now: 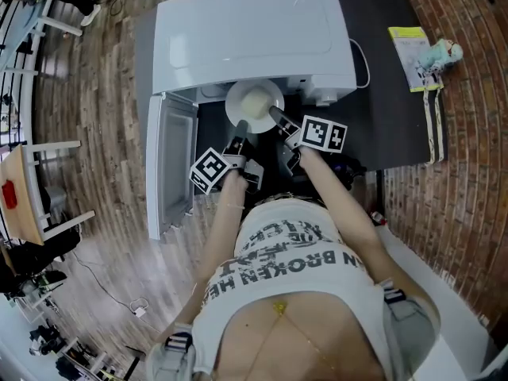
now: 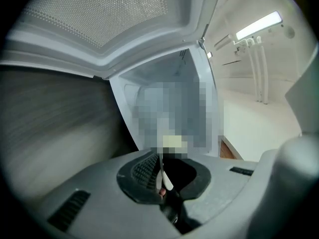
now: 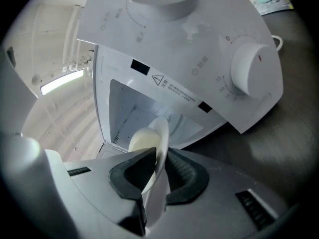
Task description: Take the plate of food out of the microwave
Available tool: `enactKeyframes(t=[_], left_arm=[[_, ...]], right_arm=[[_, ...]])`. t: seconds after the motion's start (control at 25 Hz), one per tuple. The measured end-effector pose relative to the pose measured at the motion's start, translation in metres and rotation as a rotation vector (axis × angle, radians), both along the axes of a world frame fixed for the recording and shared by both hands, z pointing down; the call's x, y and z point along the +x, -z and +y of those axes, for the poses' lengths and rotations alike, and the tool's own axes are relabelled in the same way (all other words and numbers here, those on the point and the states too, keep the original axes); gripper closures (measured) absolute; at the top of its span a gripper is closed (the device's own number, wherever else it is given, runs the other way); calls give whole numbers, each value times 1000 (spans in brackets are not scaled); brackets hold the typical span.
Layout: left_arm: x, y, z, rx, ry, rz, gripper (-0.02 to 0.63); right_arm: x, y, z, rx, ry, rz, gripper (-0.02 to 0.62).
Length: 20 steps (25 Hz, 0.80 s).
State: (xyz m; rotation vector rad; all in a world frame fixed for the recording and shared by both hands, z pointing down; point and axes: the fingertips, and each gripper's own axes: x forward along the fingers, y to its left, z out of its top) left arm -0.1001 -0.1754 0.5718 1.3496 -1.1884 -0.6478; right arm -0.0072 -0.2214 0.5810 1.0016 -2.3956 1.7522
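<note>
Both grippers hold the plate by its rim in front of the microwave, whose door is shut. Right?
No: the door is open, swung to the side, as the head view shows. The left gripper and right gripper do hold the plate by its rim before the microwave.

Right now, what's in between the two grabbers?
The white plate with pale food on it, seen in the head view. The left gripper pinches its rim on one side, the right gripper on the other.

The plate [image 1: 254, 103] lies before the microwave's [image 1: 246, 34] mouth, between left tool [image 1: 240, 130] and right tool [image 1: 278, 118]; door [image 1: 171, 165] open leftward.
</note>
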Motion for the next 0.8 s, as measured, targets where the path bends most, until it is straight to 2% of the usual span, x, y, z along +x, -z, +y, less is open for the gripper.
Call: enactKeyframes(t=[0.56, 0.8], left_arm=[[31, 6, 39, 14, 121, -18, 589], [32, 6, 51, 23, 124, -11, 589]], right_arm=[[25, 5, 28, -10, 113, 2, 541], [26, 7, 39, -11, 123, -4, 545]])
